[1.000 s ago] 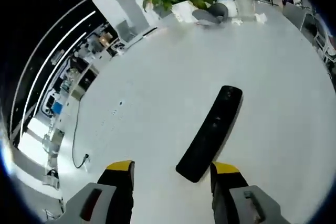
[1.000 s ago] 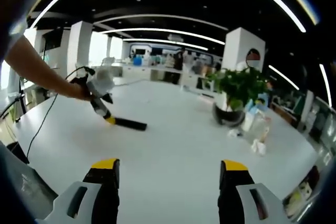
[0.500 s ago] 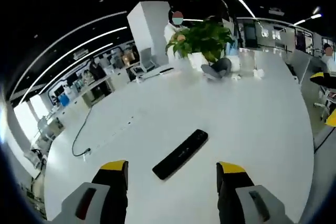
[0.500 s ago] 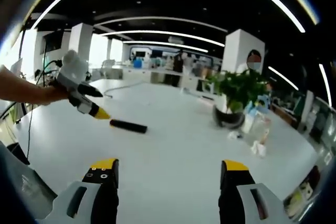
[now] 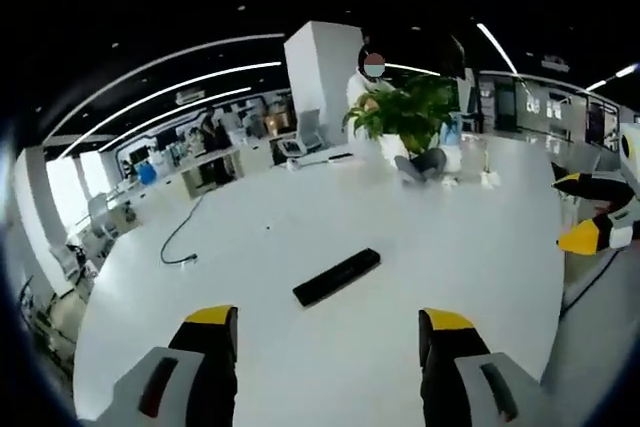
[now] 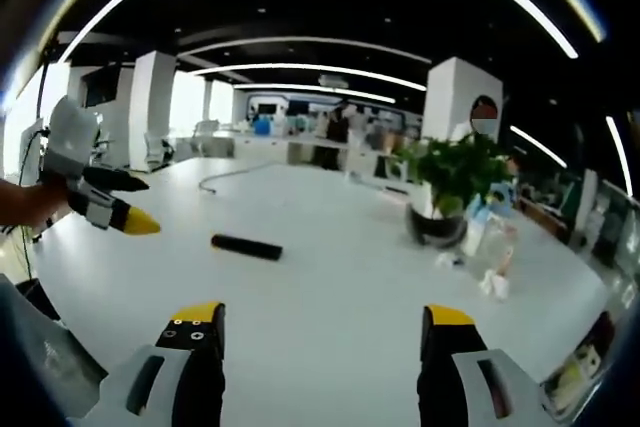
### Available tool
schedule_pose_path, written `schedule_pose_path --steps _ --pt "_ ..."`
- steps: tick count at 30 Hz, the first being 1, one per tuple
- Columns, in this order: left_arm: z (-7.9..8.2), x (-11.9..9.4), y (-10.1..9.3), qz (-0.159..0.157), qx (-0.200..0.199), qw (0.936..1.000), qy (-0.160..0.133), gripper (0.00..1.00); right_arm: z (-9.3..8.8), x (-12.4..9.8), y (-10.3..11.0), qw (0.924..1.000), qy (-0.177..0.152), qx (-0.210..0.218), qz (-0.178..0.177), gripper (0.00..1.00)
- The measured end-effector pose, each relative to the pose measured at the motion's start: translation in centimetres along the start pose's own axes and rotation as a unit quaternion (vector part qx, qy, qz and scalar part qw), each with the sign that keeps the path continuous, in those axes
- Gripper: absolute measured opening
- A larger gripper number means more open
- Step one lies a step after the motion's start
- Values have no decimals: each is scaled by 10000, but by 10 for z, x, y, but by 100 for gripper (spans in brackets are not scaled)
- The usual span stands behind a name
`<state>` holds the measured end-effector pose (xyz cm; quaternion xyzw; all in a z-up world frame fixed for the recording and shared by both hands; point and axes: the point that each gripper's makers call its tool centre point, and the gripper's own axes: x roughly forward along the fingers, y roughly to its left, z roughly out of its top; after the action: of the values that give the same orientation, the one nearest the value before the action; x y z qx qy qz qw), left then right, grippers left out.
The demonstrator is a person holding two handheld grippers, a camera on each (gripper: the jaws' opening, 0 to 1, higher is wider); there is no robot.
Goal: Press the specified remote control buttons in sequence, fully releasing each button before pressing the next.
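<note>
A: What has changed since a second ago?

B: The left gripper (image 5: 325,322) has drawn up and back from the remote control (image 5: 337,276). A second ago the remote ran up from between its yellow-tipped jaws, its near end almost touching the right one; now it lies well ahead of both jaws, apart from them, flat on the white table (image 5: 470,247). In the right gripper view the left gripper (image 6: 128,219) sat right at the remote's left end; now it hangs off to the left, clear of the remote control (image 6: 246,246), tips raised above the surface.

A: Jaws?

B: Left gripper spread wide, nothing between. Right gripper (image 6: 312,315) likewise wide and empty, low over the near table.

A: Edges and room?

B: Bare tabletop on every side of the remote. A black cable (image 5: 180,241) trails toward the far-left edge. A potted plant (image 5: 410,117) and small clutter stand at the far side, well apart from the remote. In the left gripper view the right gripper (image 5: 592,217) shows at the table's right edge.
</note>
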<state>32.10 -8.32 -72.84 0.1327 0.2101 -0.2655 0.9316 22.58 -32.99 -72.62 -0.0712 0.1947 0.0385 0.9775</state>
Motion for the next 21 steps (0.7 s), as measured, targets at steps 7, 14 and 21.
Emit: schedule_pose_path --steps 7,14,21 --pt "-25 -30 0 327 -64 9994 71 78 1 1 0 10000 -34 17 8 79" --pt "-50 -54 -5 501 -492 9974 134 79 3 1 -5 9999 -28 140 -13 80" --pt "-65 -69 -8 677 -535 9962 102 77 4 1 -5 10000 -16 6 -16 80"
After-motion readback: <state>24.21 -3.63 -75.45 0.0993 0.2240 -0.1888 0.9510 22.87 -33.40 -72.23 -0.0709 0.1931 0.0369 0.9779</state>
